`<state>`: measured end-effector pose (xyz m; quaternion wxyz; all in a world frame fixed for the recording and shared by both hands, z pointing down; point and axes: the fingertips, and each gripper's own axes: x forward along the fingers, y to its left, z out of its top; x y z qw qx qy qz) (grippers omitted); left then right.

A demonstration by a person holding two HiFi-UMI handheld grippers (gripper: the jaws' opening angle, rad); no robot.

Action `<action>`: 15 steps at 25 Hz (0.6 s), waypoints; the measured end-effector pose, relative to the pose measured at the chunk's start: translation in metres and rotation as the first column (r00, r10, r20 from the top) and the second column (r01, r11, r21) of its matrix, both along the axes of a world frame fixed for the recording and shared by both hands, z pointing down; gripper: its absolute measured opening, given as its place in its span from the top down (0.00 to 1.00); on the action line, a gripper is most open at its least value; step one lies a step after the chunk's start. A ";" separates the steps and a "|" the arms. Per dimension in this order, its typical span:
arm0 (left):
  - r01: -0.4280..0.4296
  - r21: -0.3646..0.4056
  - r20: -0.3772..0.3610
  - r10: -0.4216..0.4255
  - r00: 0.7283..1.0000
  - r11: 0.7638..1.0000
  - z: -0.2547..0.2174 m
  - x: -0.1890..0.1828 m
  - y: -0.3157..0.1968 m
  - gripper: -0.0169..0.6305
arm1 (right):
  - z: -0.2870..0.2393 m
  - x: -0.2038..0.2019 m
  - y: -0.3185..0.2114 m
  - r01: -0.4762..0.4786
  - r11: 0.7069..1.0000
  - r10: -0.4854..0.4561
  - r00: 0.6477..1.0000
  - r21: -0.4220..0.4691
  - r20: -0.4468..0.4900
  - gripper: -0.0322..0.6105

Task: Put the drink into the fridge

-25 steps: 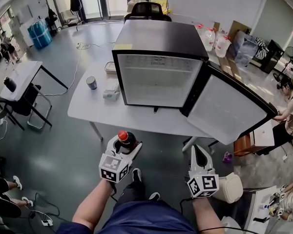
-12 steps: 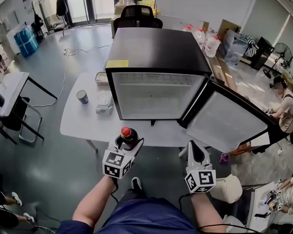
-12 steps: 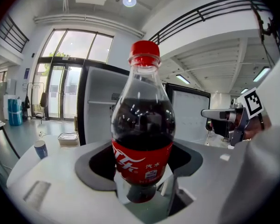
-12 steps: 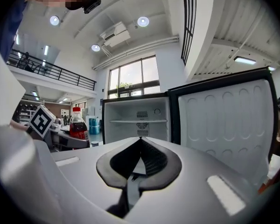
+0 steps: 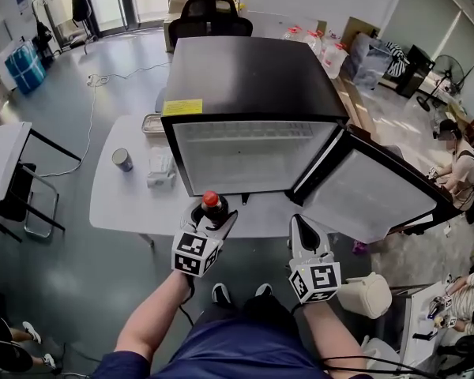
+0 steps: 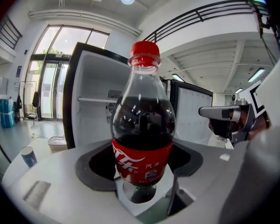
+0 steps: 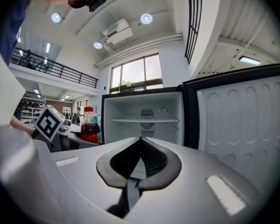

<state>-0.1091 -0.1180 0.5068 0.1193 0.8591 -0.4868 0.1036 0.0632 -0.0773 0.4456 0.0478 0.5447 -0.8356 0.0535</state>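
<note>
A dark cola bottle [image 5: 211, 209] [image 6: 143, 139] with a red cap and red label stands upright in my left gripper [image 5: 208, 224], which is shut on it just in front of the fridge opening. The black mini fridge [image 5: 249, 109] [image 7: 143, 117] stands on a white table [image 5: 118, 204], its door [image 5: 375, 192] swung wide to the right, its white inside bare with one shelf. My right gripper [image 5: 302, 234] [image 7: 140, 164] is shut with nothing in it, below the door's hinge side. The bottle [image 7: 89, 125] also shows at left in the right gripper view.
On the table left of the fridge are a can [image 5: 122, 159], a white packet [image 5: 160, 168] and a clear tray [image 5: 151, 123]. An office chair [image 5: 209, 14] stands behind the fridge. A person [image 5: 458, 156] sits at far right beside boxes and water jugs [image 5: 332, 54].
Both grippers and the bottle have come closer to the fridge; the bottle now sits at the lower edge of the opening. The left gripper's hold is unchanged.
</note>
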 end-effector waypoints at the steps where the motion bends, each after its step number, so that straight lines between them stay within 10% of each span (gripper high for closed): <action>1: 0.000 0.000 -0.001 0.000 1.000 1.000 0.002 0.002 -0.006 0.49 | 0.004 -0.002 -0.003 0.010 1.000 -0.010 1.000 -0.007 -0.001 0.94; 15: 0.061 -0.011 0.061 -0.061 0.996 0.998 0.031 0.050 -0.087 0.49 | 0.032 0.005 -0.053 0.206 0.977 -0.205 0.978 -0.055 0.025 0.94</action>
